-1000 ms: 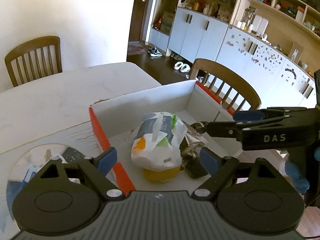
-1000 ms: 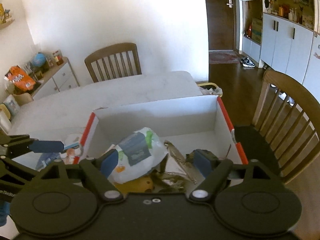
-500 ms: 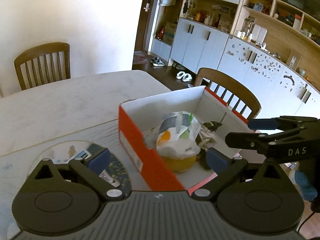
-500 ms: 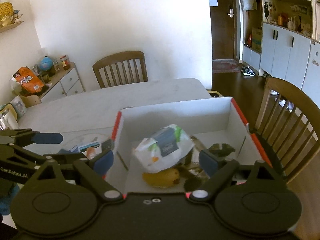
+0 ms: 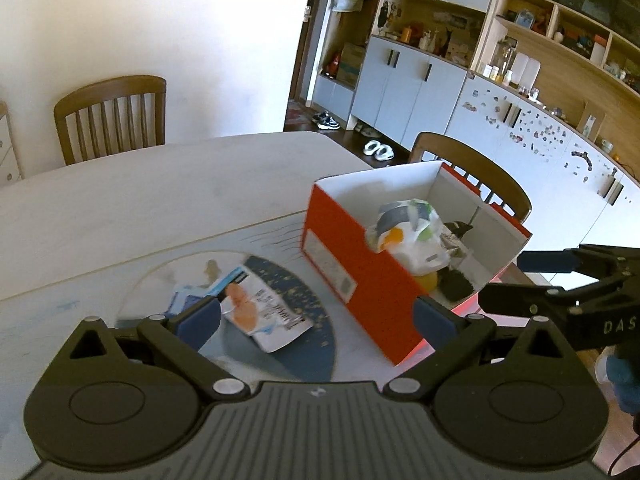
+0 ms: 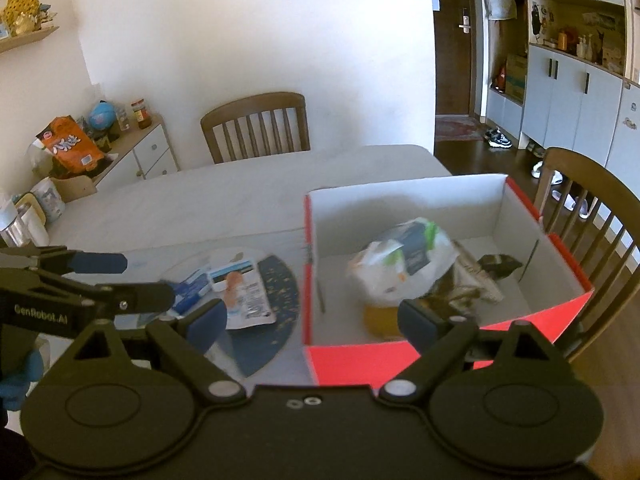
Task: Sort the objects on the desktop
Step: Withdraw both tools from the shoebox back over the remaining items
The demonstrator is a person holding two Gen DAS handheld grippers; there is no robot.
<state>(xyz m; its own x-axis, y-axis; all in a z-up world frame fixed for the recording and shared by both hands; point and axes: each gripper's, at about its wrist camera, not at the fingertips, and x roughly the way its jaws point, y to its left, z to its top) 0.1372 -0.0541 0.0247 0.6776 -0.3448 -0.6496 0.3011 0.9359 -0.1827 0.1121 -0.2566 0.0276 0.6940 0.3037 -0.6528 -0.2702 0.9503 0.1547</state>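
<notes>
A red box with white inner walls stands on the table at the right. Inside it, a crumpled white bag lies over a yellow fruit beside dark wrappers. Left of the box, a white snack packet and a small blue carton lie on a round blue-and-white mat. My left gripper hangs open above the mat, holding nothing. My right gripper is open and empty over the box's near left corner.
The pale table stretches away behind the mat. A wooden chair stands at its far side and another right behind the box. Cups sit at the table's left edge, near a low sideboard with snacks.
Both grippers have drawn back from inside the box and shifted left. The box now sits to the right, and the mat with the packet has come into view. Both jaws widened slightly.
</notes>
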